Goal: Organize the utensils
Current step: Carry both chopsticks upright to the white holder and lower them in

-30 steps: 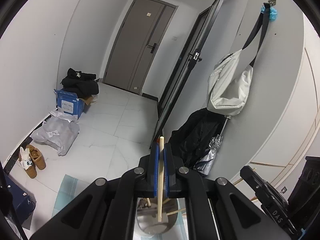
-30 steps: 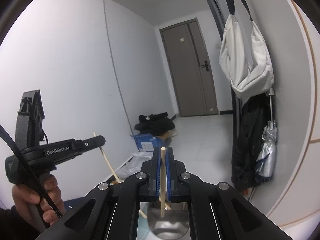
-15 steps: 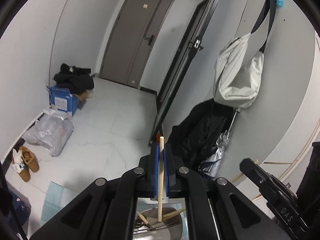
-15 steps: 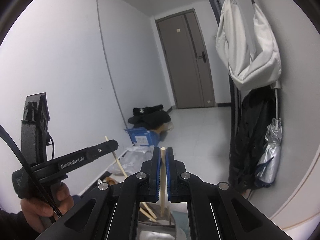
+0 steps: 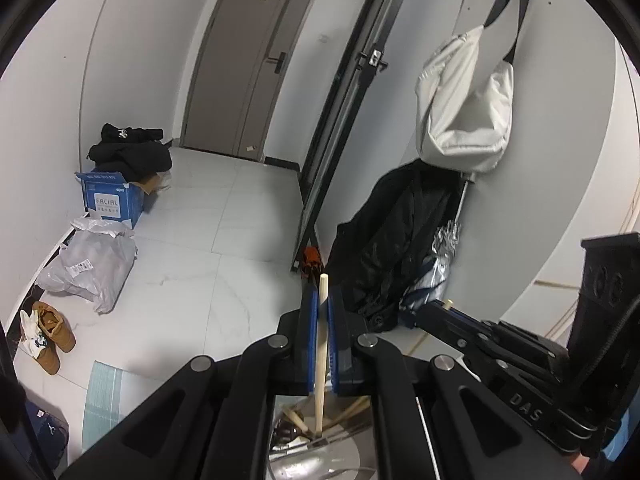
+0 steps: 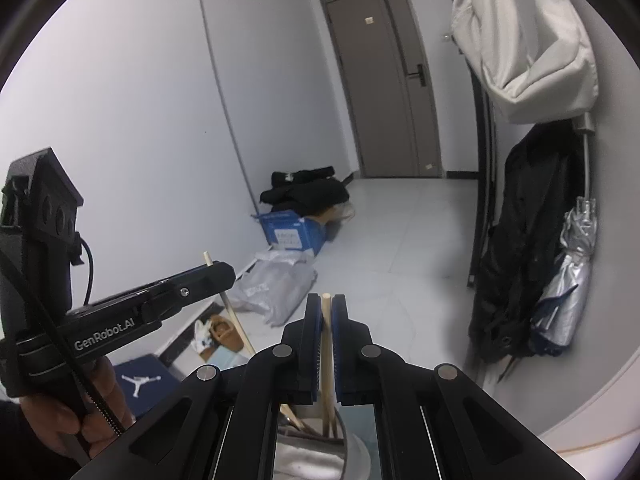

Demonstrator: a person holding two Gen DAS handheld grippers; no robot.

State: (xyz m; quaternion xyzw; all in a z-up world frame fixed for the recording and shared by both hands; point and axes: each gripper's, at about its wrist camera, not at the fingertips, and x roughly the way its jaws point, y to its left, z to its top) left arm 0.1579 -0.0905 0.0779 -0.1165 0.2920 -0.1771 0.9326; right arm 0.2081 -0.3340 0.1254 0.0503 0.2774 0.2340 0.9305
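White bag (image 5: 464, 100) hangs above black coat (image 5: 392, 236); blue box (image 5: 110, 200) on floor.

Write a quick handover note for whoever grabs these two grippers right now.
Left claw: shut on a chopstick, upright, lower tip inside the metal holder.
Right claw: shut on a second chopstick, also dipping into the holder.
Done: other utensils already stand in the holder.
Left: release both chopsticks into it, then check for anything not yet put away; nothing else shows in these views.

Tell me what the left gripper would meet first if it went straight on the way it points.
Probably the black coat hanging on the wall, just ahead of the left gripper and its thin wooden chopstick; depth is unclear.
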